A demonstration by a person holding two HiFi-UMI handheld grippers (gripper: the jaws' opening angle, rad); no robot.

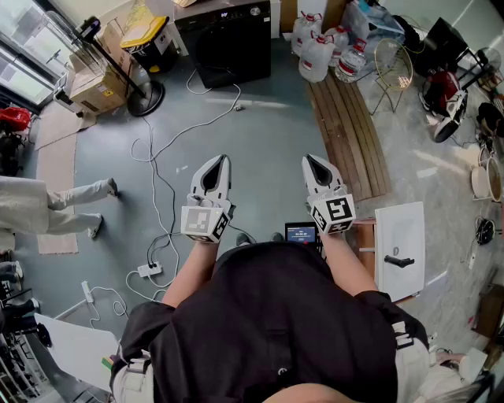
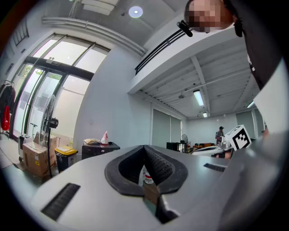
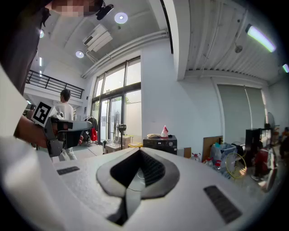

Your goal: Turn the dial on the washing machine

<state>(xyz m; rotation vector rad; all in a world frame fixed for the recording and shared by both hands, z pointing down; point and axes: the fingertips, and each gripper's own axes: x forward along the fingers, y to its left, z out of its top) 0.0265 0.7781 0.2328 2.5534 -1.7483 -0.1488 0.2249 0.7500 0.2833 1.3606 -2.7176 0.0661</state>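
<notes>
Left hand-held gripper [image 1: 217, 173] closed, right hand-held gripper [image 1: 318, 171] closed, jugs [image 1: 318, 52] by washer [image 1: 233, 41]

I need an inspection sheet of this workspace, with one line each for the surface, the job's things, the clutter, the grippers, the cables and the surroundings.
Surface: grey floor; no table is in use.
Job's things: black washing machine stands far ahead; its dial is not yet reached.
Clutter: water bottles, wooden planks, cardboard boxes, yellow-lidded bin.
Grippers: left gripper and right gripper are both shut and empty, held side by side.
Cables: white cables trail across the floor; power strip.
Surroundings: another person at the left; tall windows.
</notes>
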